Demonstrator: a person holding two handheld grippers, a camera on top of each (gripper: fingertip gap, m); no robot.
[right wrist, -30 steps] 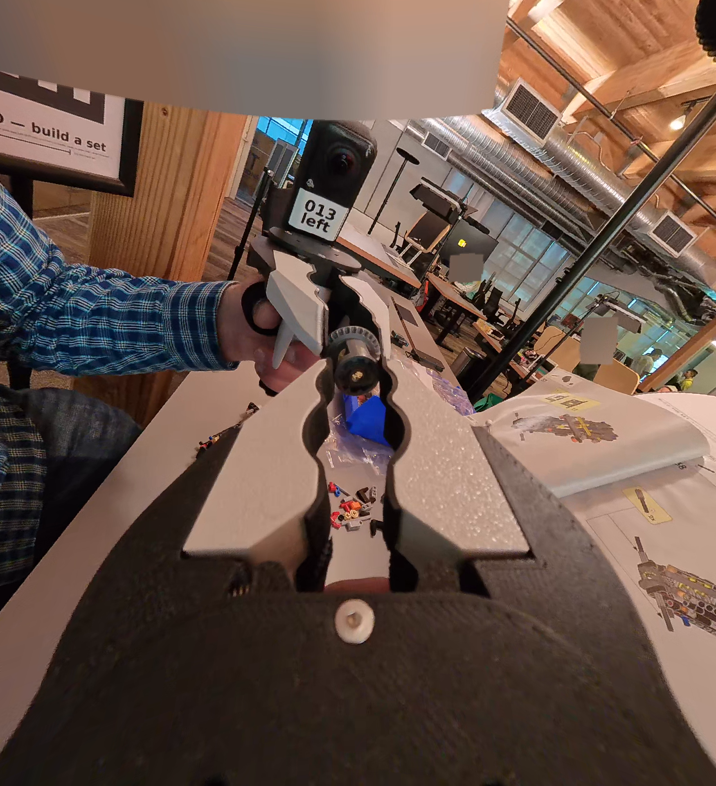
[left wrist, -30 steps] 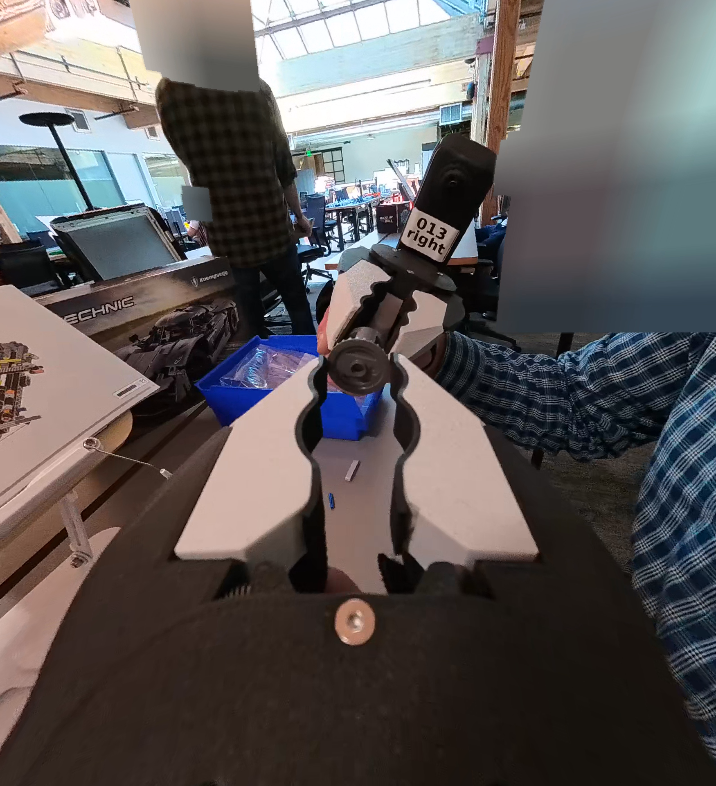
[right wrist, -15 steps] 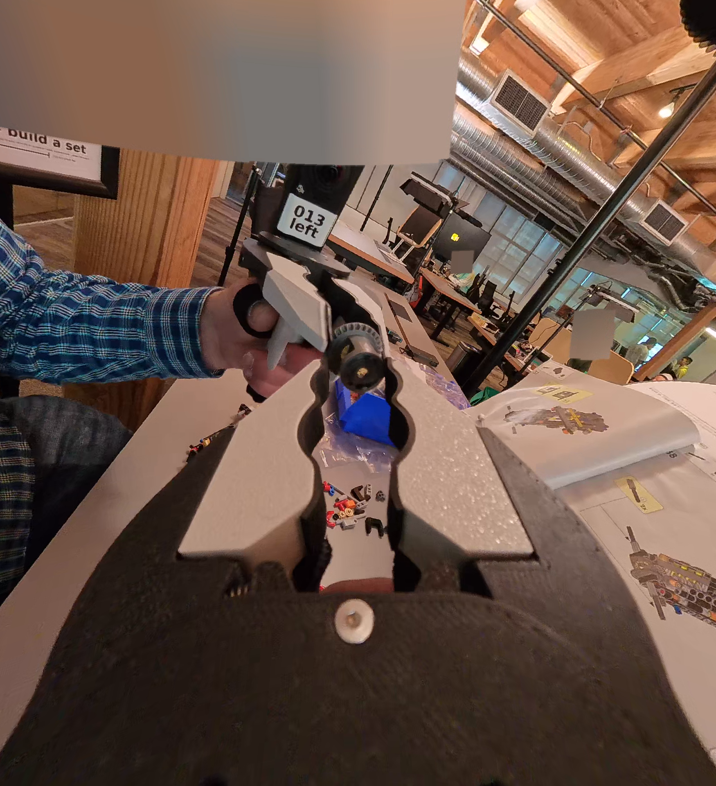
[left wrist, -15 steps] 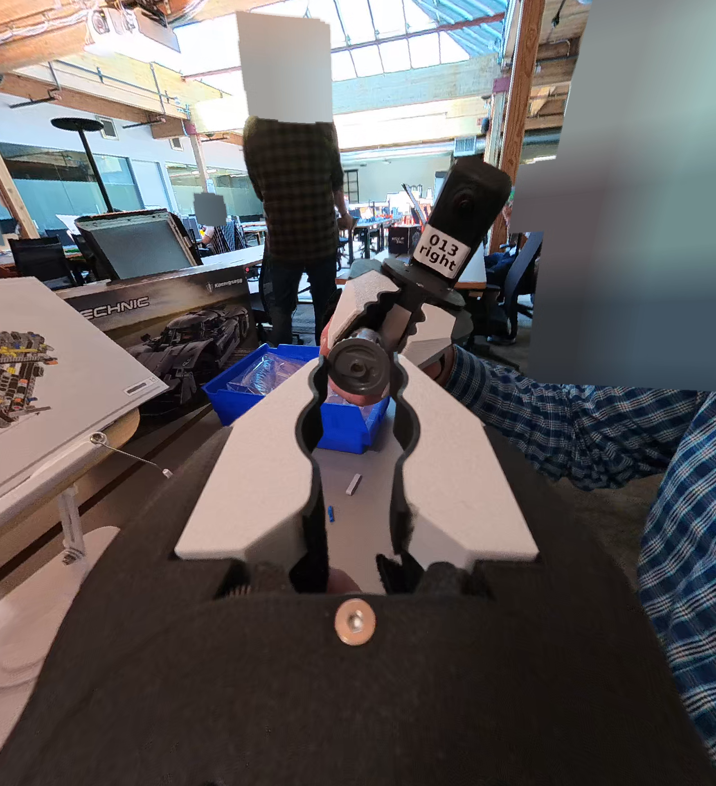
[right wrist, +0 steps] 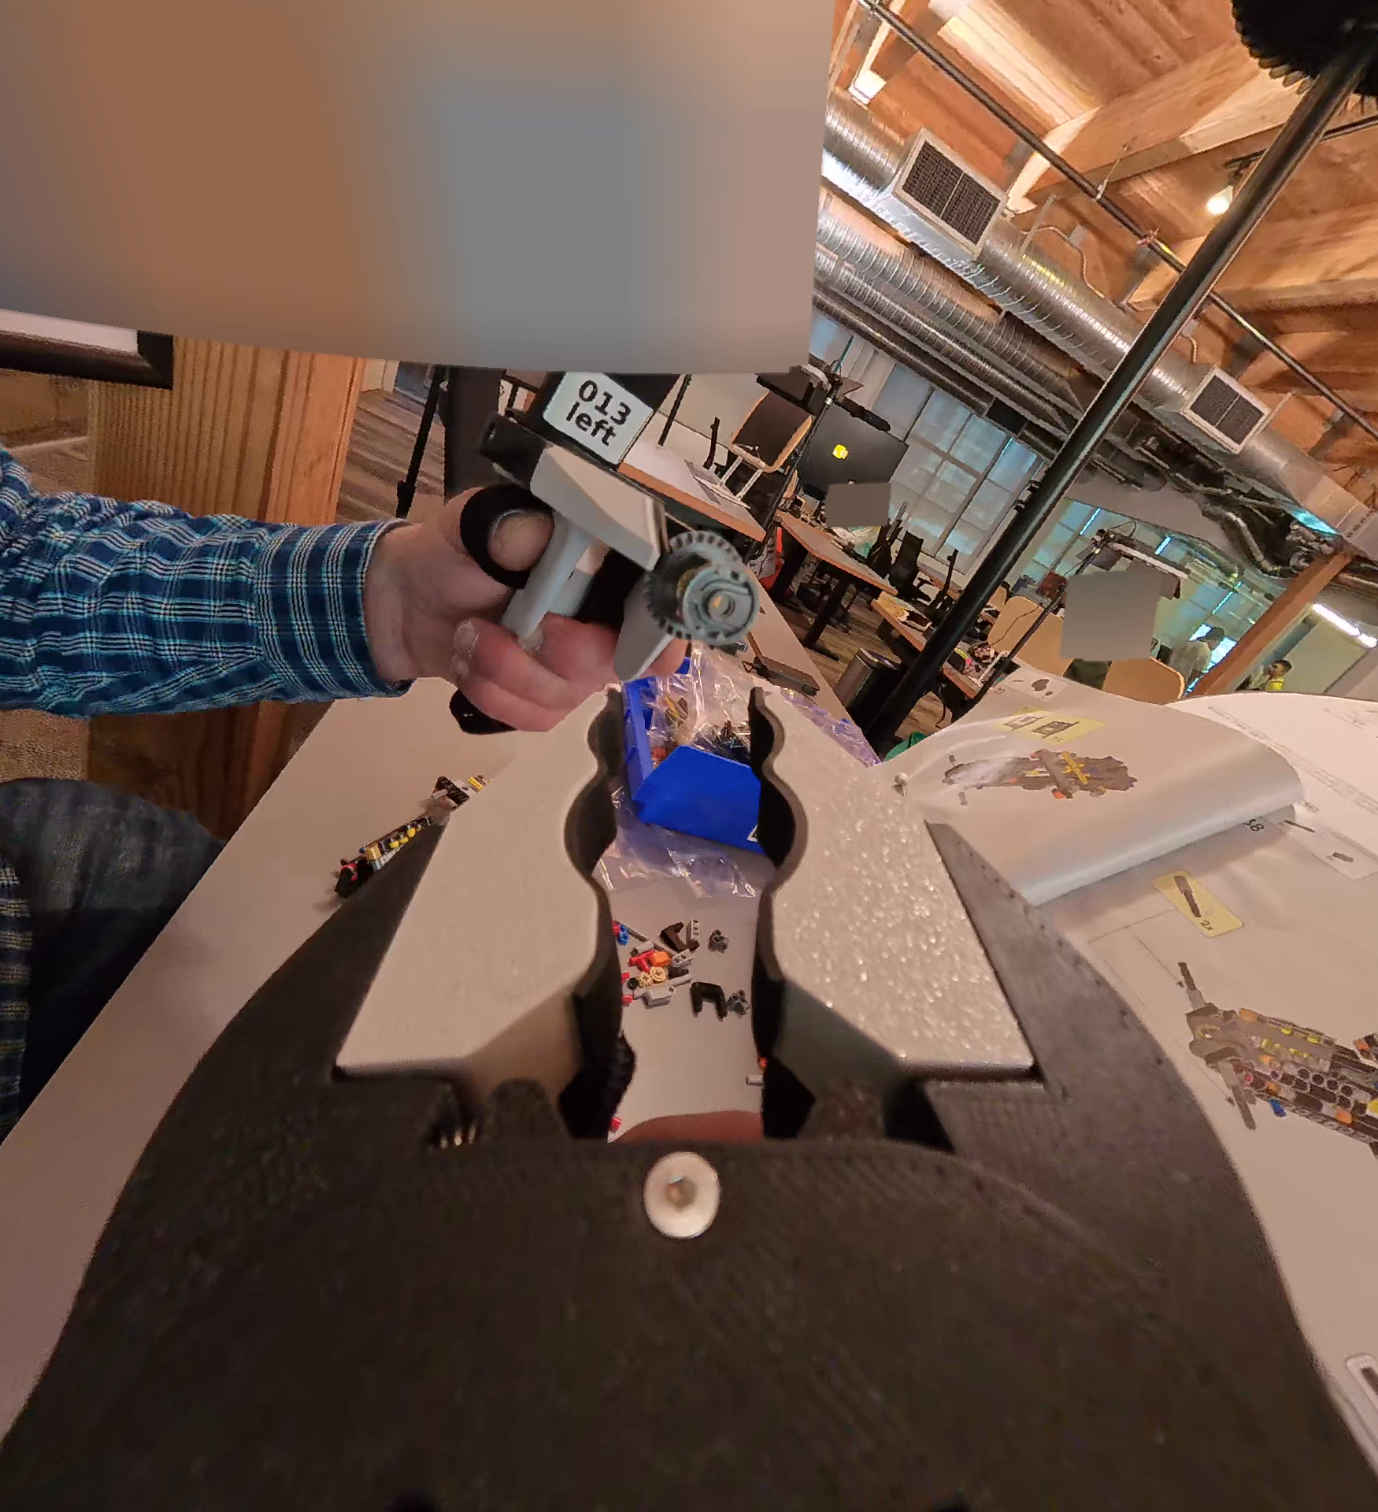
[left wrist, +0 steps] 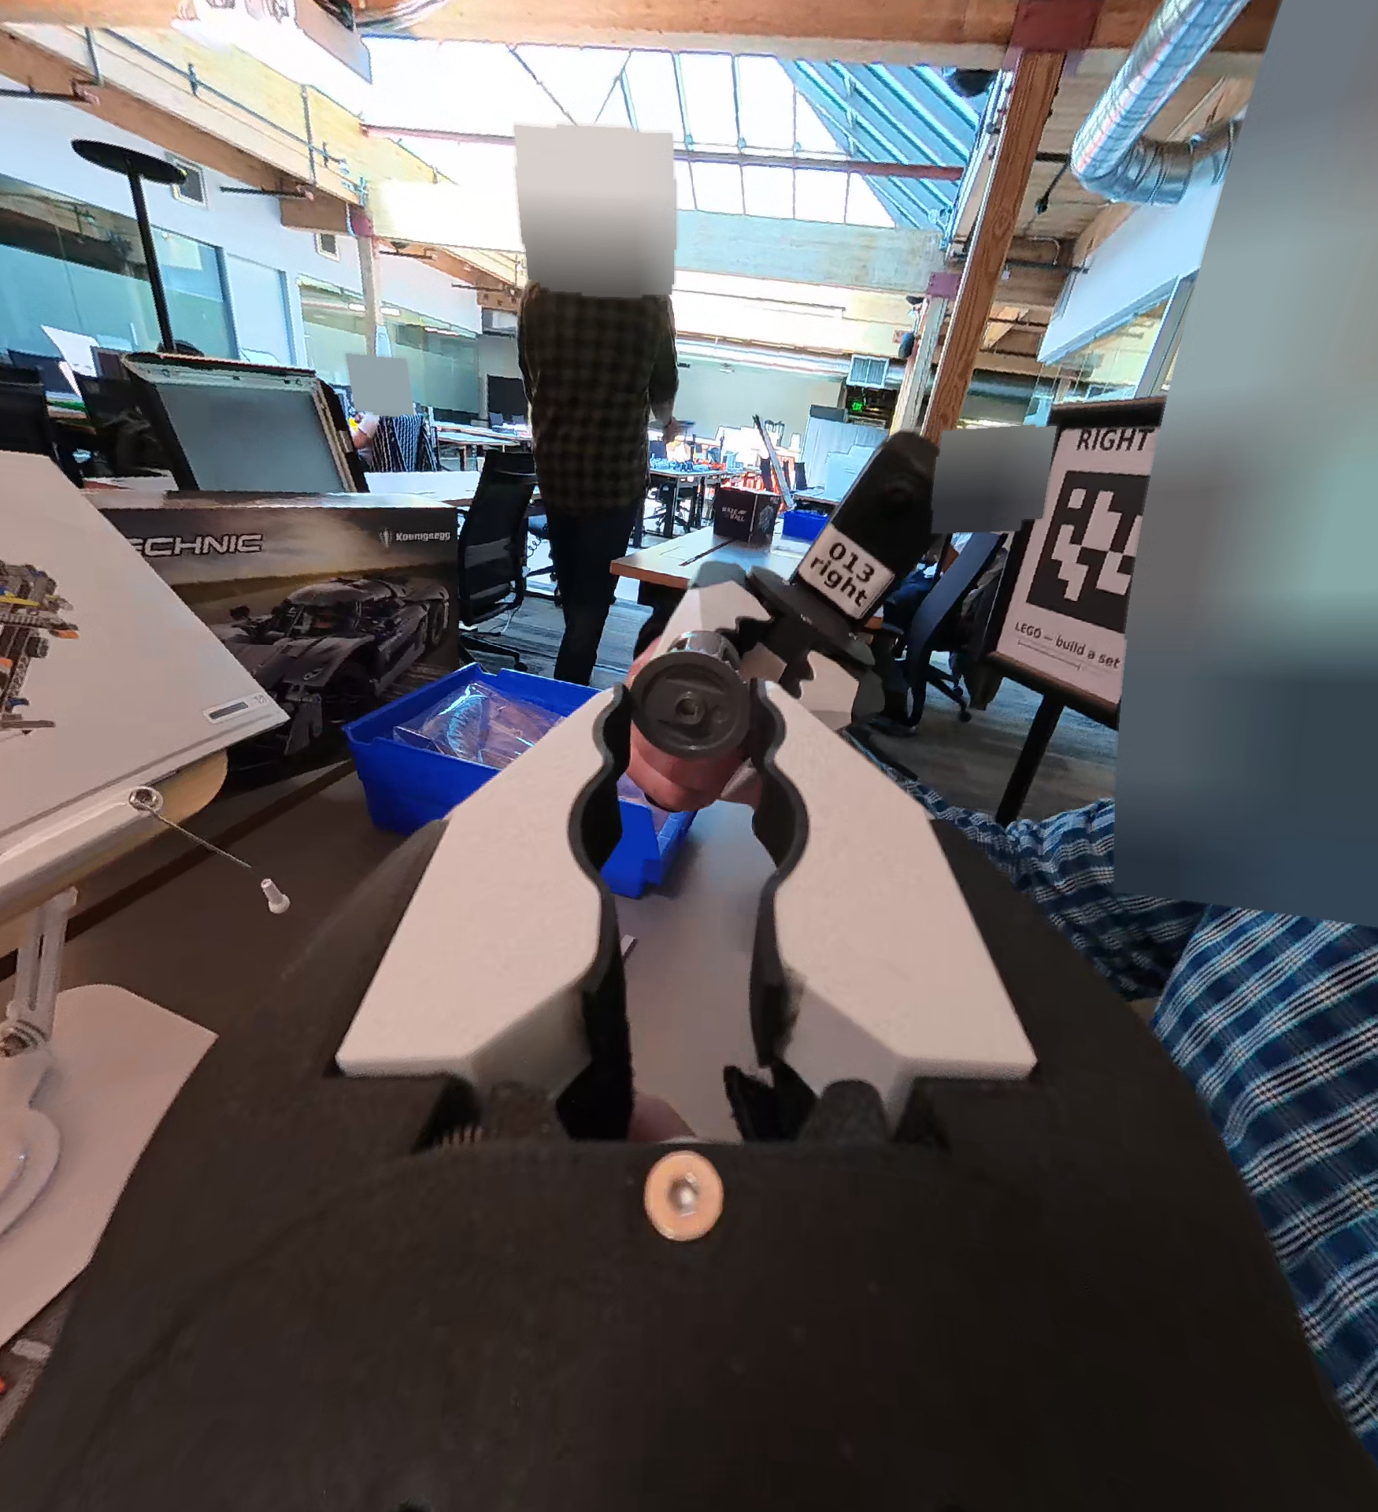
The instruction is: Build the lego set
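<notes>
A dark grey round gear piece sits clamped between the fingertips of my left gripper, held up in the air. In the right wrist view the same gear piece shows toothed and light grey in the middle, in the left gripper, above and beyond my right gripper. The right gripper's jaws stand parted with nothing between them. Its camera mount shows just behind the gear in the left wrist view. Several small loose pieces lie on the white table below.
A blue bin with plastic bags stands behind the loose pieces. An open instruction booklet lies at right. A short built strip lies near the table's left edge. The set's box and a standing person are farther back. The tips of both grippers are at nearly the same place.
The gear piece was between both grippers' tips; now only the left gripper holds it, and it has risen above the right gripper's tips. The right gripper has drawn back from it.
</notes>
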